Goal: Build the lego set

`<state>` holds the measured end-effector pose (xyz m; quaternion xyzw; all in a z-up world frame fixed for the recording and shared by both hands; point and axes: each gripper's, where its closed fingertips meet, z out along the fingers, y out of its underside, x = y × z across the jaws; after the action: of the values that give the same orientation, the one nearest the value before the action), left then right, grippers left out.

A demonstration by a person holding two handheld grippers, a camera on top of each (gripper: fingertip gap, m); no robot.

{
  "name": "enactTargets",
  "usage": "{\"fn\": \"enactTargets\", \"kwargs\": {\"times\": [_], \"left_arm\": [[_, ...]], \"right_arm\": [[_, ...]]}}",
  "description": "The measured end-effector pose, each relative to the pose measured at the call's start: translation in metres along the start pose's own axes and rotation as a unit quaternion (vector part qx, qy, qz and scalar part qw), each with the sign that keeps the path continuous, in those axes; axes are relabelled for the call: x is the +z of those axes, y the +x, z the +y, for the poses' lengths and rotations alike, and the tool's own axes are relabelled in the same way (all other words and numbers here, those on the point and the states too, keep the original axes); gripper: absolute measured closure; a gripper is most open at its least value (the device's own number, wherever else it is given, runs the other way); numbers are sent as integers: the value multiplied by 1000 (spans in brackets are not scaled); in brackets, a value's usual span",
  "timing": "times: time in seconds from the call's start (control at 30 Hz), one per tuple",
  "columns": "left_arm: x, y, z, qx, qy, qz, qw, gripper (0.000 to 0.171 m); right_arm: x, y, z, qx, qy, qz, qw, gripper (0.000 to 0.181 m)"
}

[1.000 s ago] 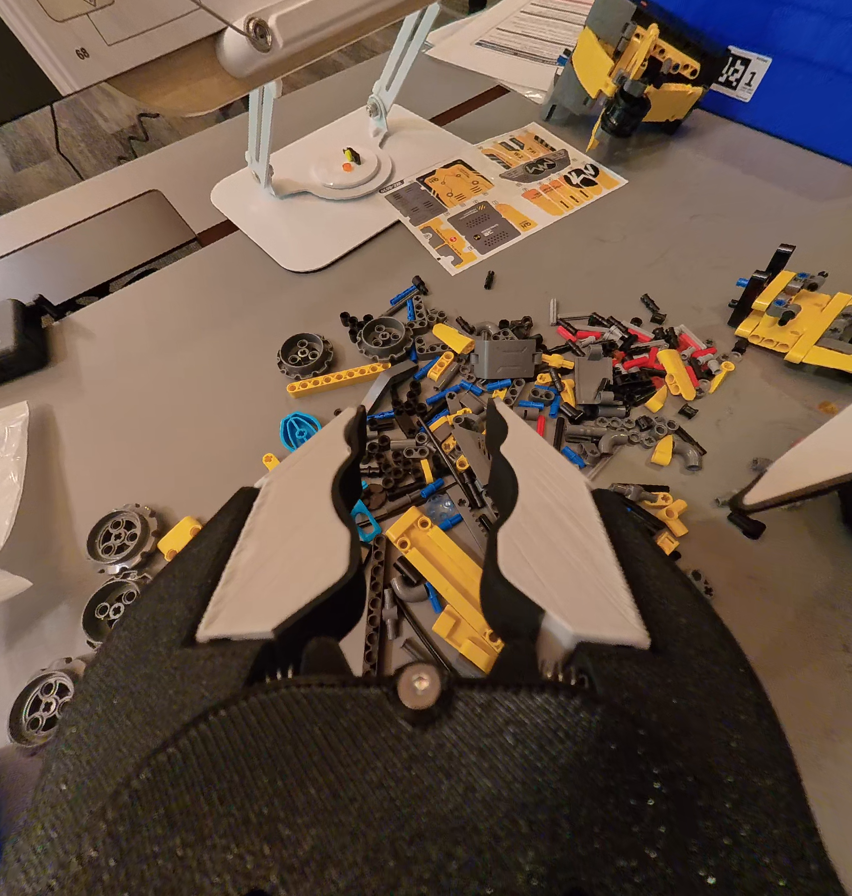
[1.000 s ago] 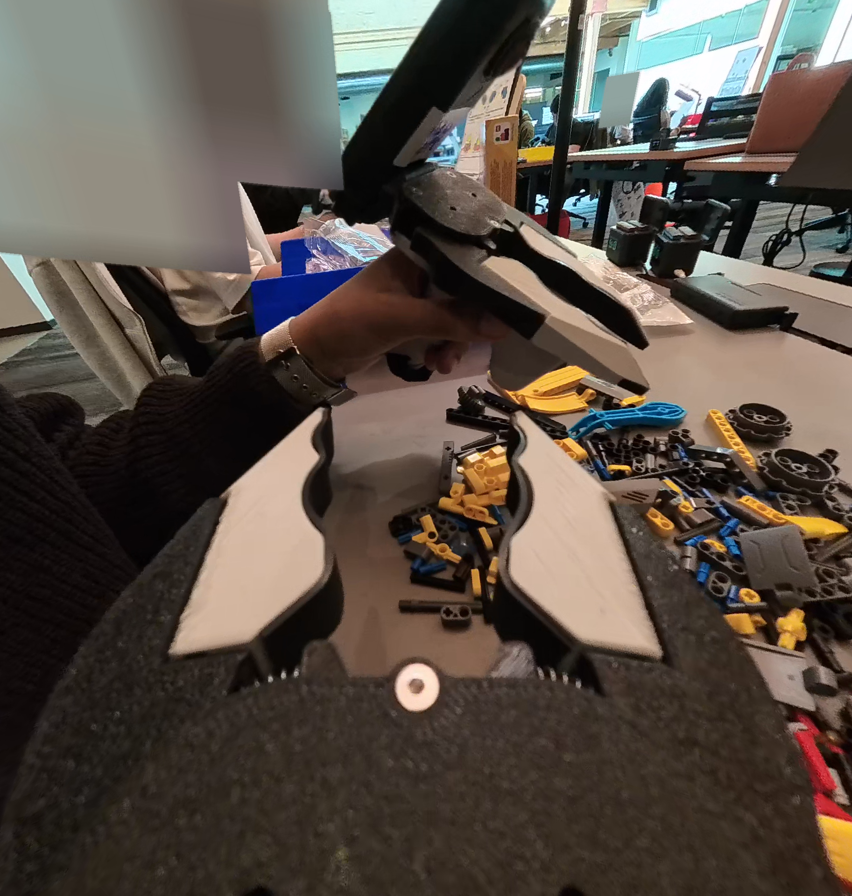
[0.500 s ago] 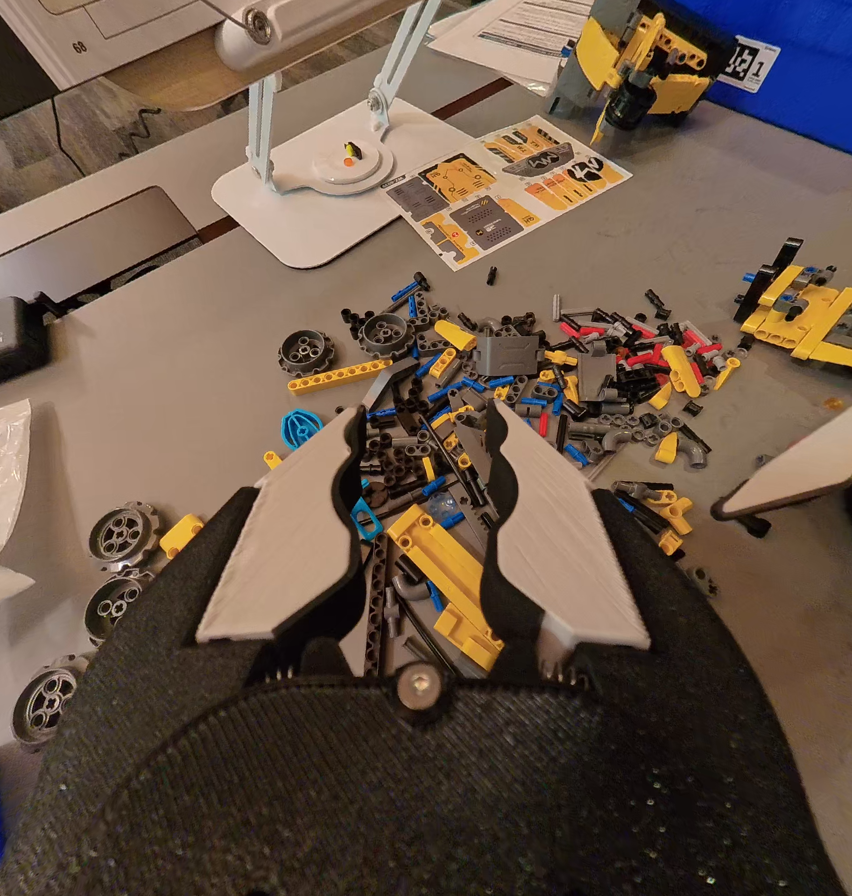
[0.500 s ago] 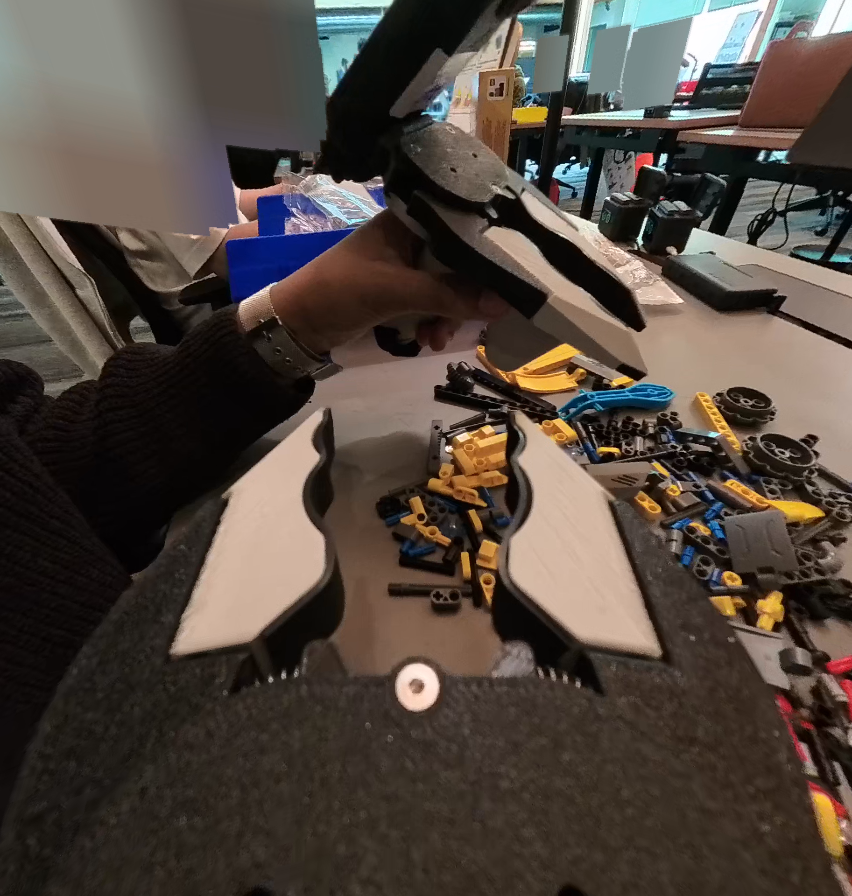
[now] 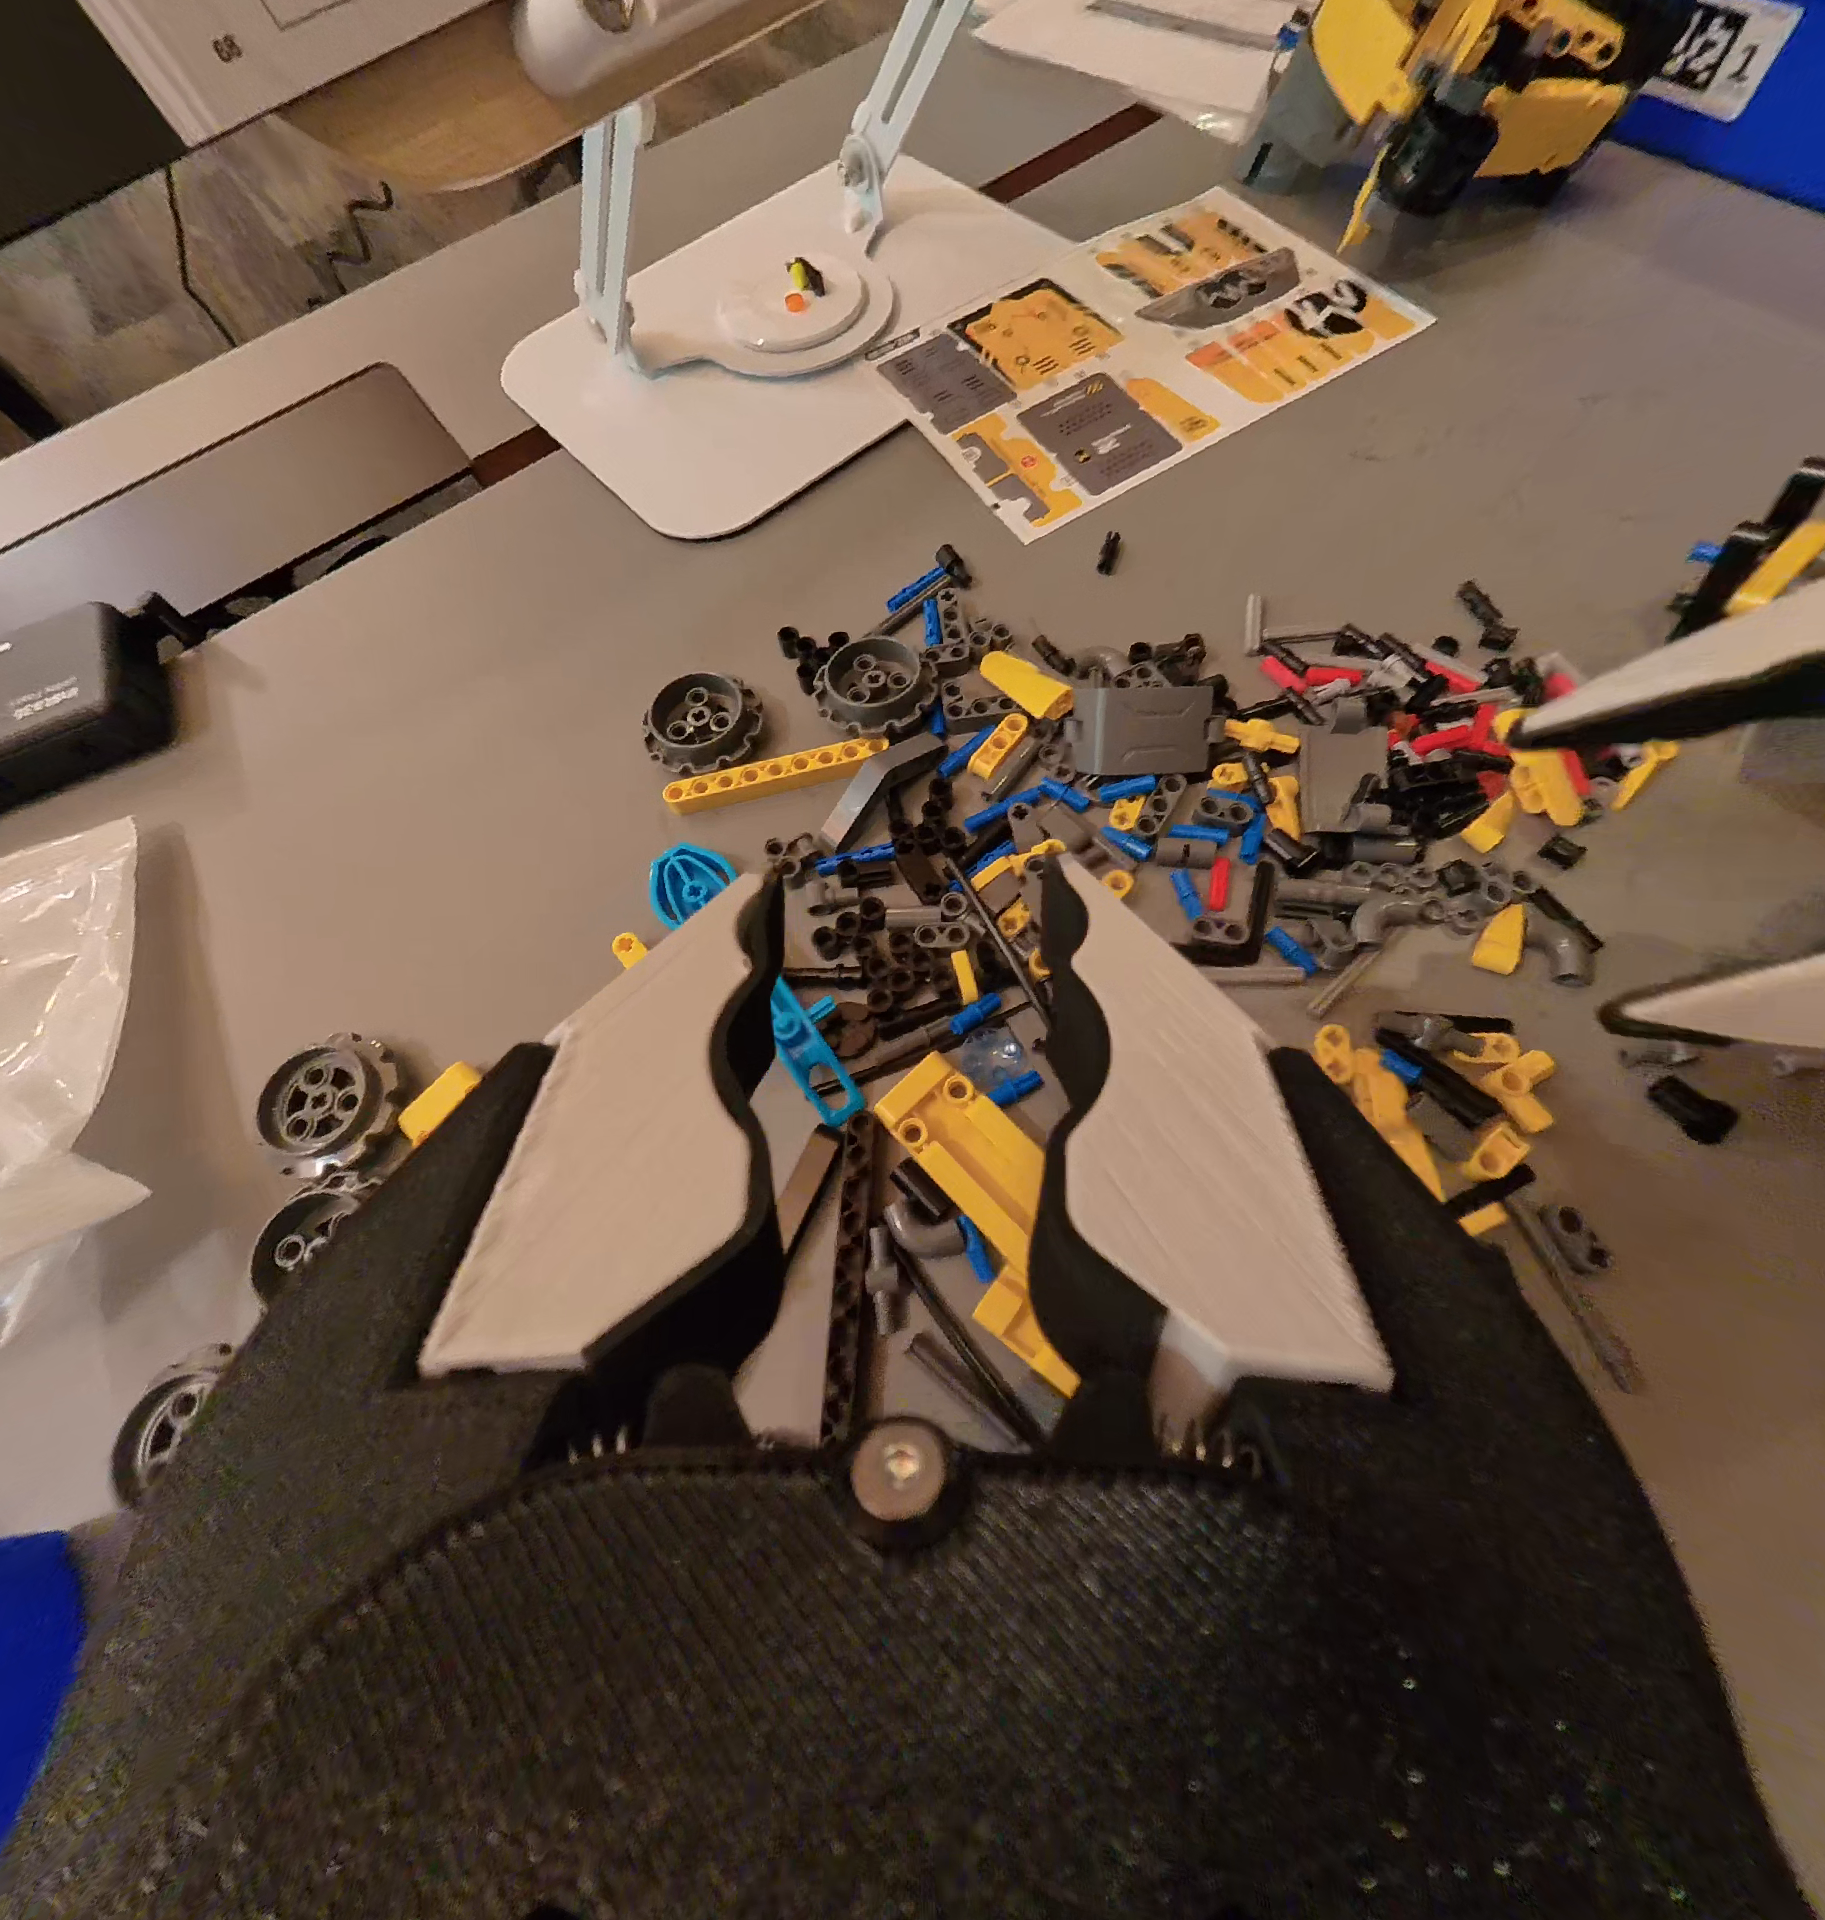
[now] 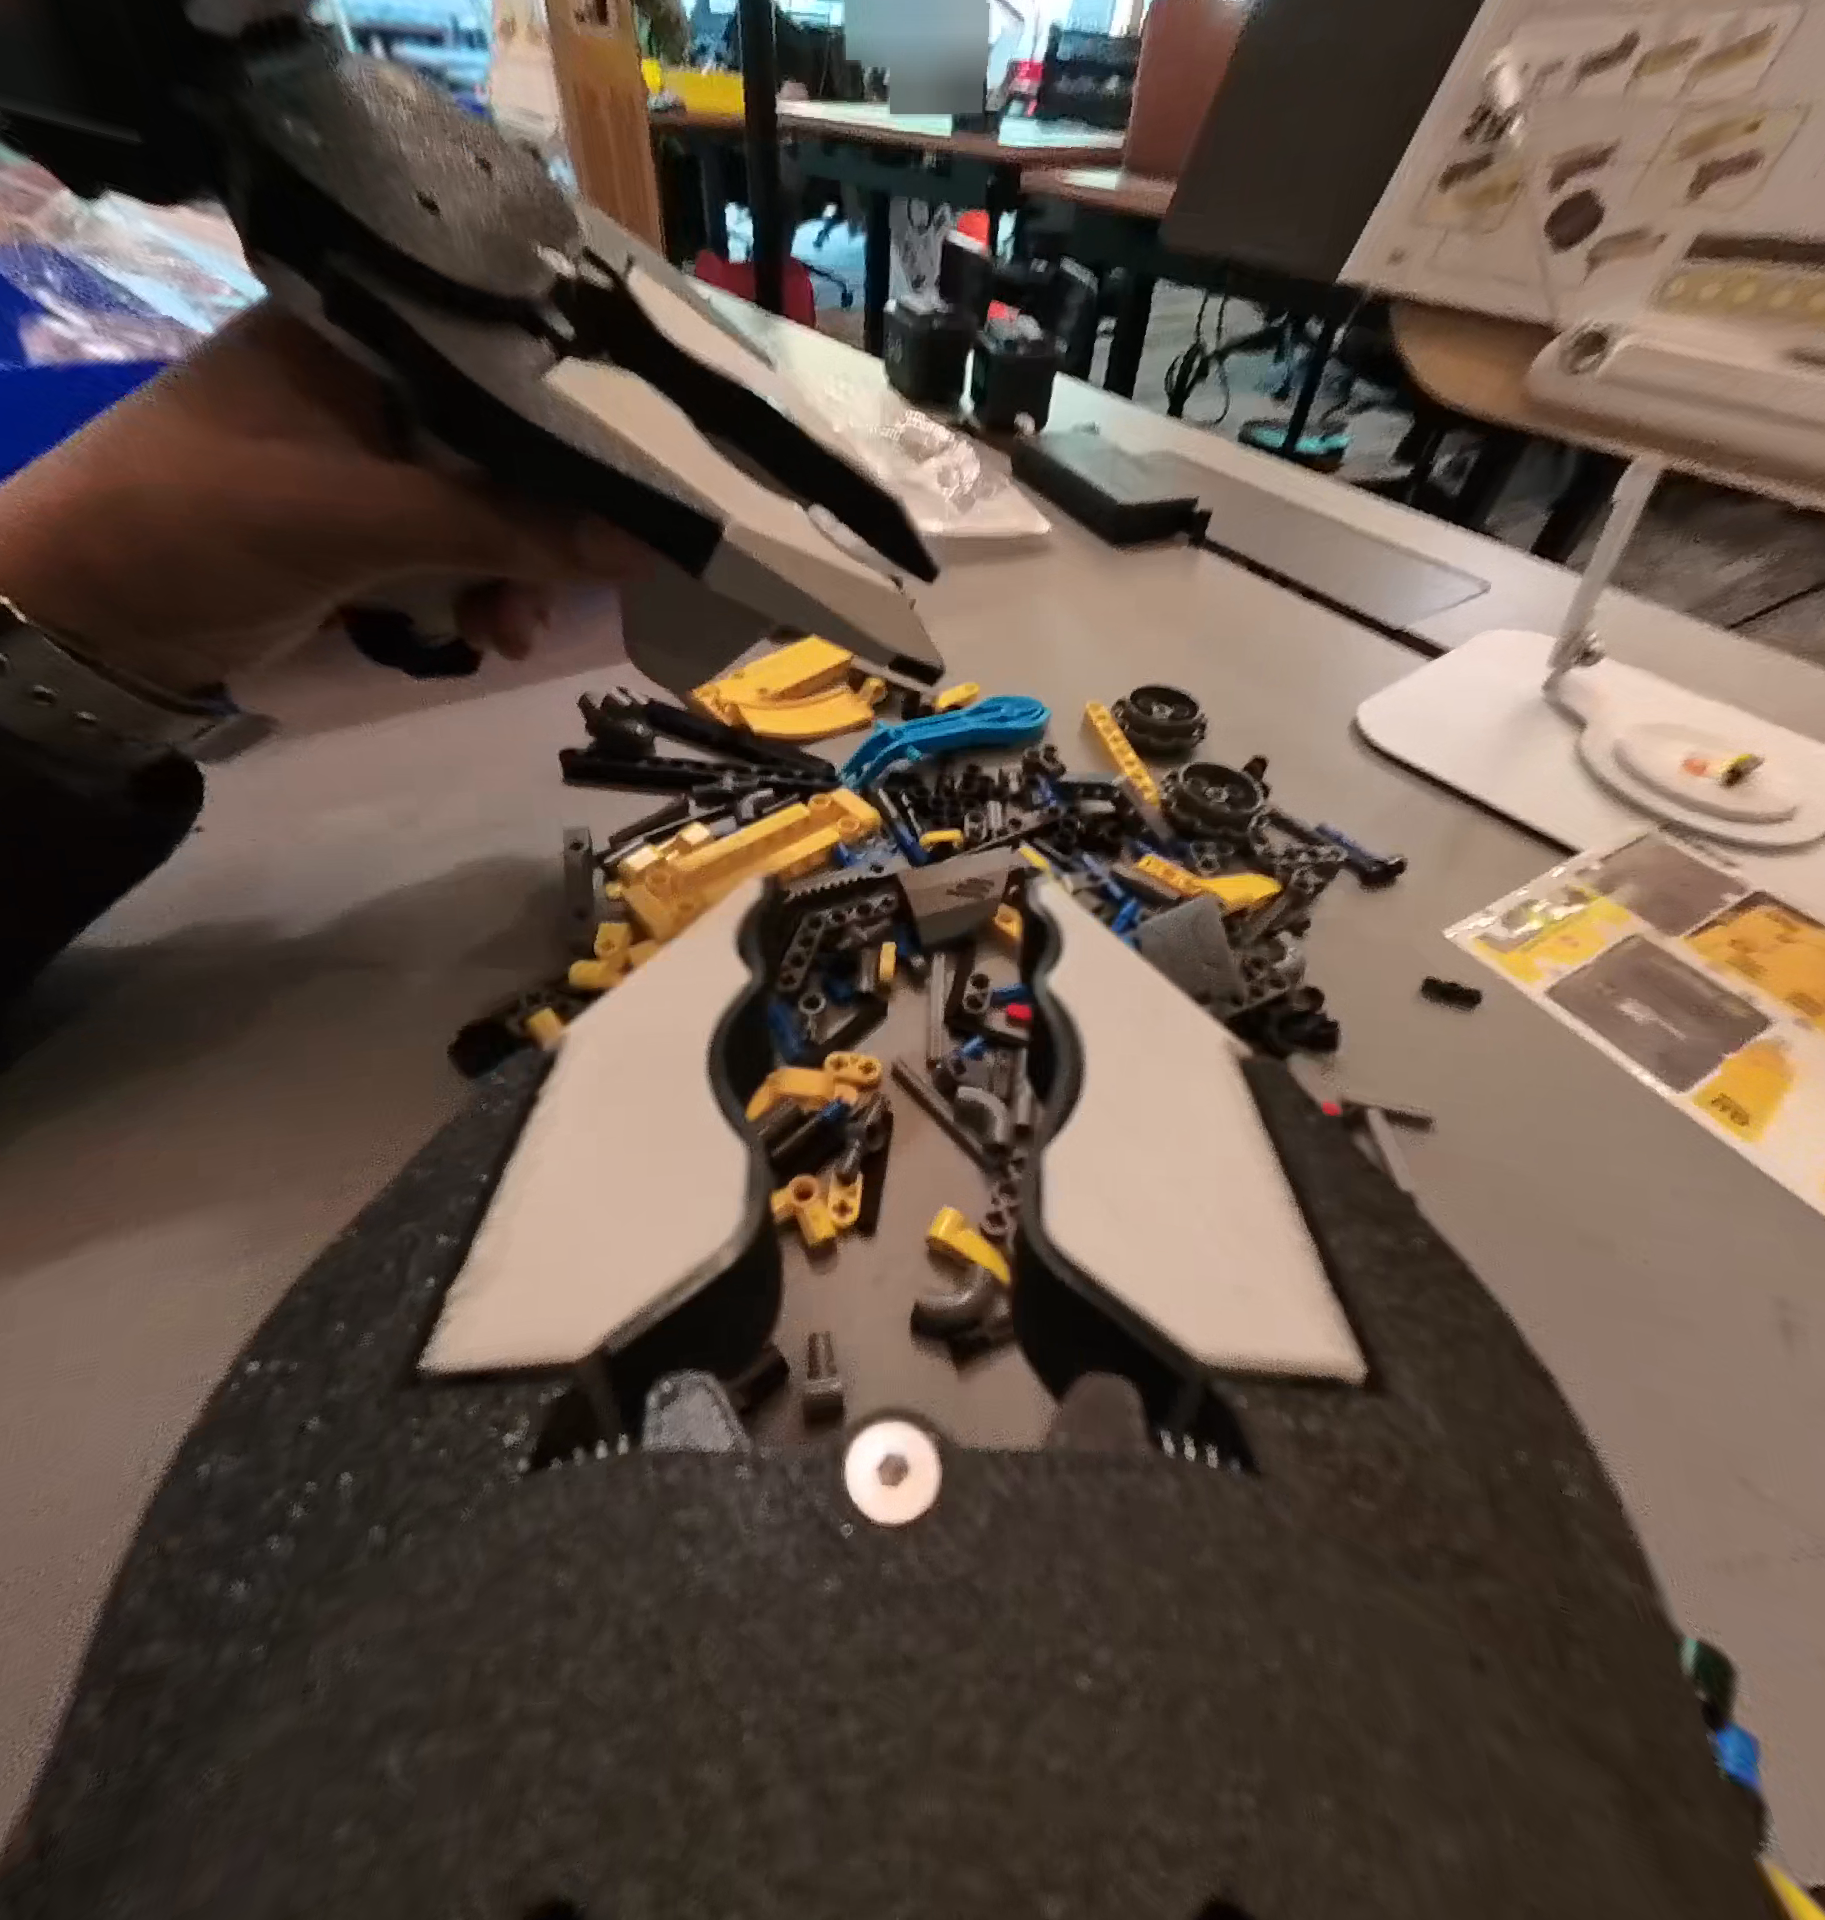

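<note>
A pile of small black, yellow, blue, red and grey building-toy pieces (image 5: 1147, 810) lies on the grey table (image 5: 420, 810). My left gripper (image 5: 908, 883) is open and empty and hovers over the near side of the pile, above a yellow panel (image 5: 970, 1143), a long black beam (image 5: 851, 1247) and a light-blue piece (image 5: 799, 1049). My right gripper (image 6: 892, 899) is open and empty over the same pile (image 6: 991, 852), its jaws spanning small black and yellow pieces. It shows at the right edge of the left wrist view (image 5: 1562, 873). The left gripper (image 6: 929, 620), held by a hand (image 6: 212, 520), shows in the right wrist view.
A white stand base (image 5: 700, 416) and a sticker sheet (image 5: 1147, 364) lie behind the pile. A partly built yellow model (image 5: 1459, 94) and a blue bin (image 5: 1801, 104) stand at the back right. Grey wheels (image 5: 321, 1107), a plastic bag (image 5: 25, 1039) and a black adapter (image 5: 46, 707) are on the left. From the right gripper's tips to the partly built yellow model (image 5: 1459, 94) is close to 30 cm.
My right gripper has swung over the middle of the pile; both its fingers now show in the left wrist view. My left gripper has stayed open over the pile's near side.
</note>
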<state>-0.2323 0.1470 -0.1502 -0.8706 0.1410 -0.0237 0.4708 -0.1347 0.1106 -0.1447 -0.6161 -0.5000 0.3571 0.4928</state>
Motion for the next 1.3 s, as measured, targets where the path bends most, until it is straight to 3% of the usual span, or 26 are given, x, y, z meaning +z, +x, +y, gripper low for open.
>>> {"fn": "enactTargets", "kwargs": {"times": [0.13,0.2,0.53,1.07,1.13,1.3], "left_arm": [[0,0,0,-1,1,1,1000,124],[1,1,1,2,-2,1,1000,124],[3,2,3,5,-9,1,1000,123],[5,1,8,11,-22,-3,1000,123],[5,1,8,11,-23,-4,1000,123],[5,1,8,12,-23,-5,1000,123]], "right_arm": [[2,1,8,10,-22,-5,1000,173],[2,6,13,18,-38,5,999,181],[2,10,18,39,-51,5,998,180],[0,4,11,60,-31,-22,997,163],[-3,1,1,65,-2,-35,997,160],[-32,-10,-51,73,147,-81,983,153]]}}
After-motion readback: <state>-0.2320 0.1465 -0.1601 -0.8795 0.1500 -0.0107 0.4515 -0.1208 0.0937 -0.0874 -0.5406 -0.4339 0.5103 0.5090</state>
